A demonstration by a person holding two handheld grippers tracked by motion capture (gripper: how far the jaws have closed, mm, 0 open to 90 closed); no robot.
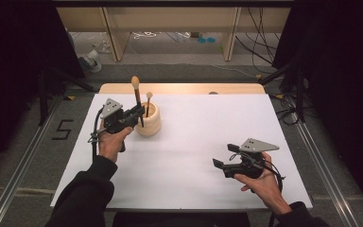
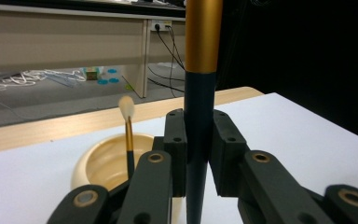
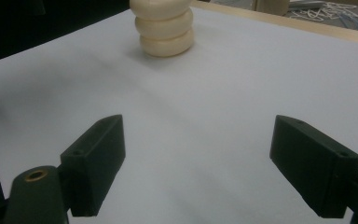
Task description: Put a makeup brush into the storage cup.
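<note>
We see the left claw (image 1: 138, 113) clamped on the dark handle of a large brush (image 1: 136, 97), which stands upright between its jaws with the tan tuft at the top. In the left gripper view the left claw (image 2: 199, 140) has both pads pressed against the handle of the large brush (image 2: 200, 116), just below its gold collar, and the handle's pointed end hangs free below the jaws. The brush is held just beside the cream ribbed cup (image 1: 149, 120), at its near-left edge as the high view shows it; we cannot tell whether its tip is over the rim or just outside it. A smaller brush (image 1: 148, 104) stands in the cup, leaning slightly, tuft upward. The cup sits on the white bench (image 1: 208, 137), left of its middle and towards the far edge. The right claw (image 1: 219, 164) rests low over the near right part of the bench, well apart from the cup, its jaws spread wide with nothing between them.
</note>
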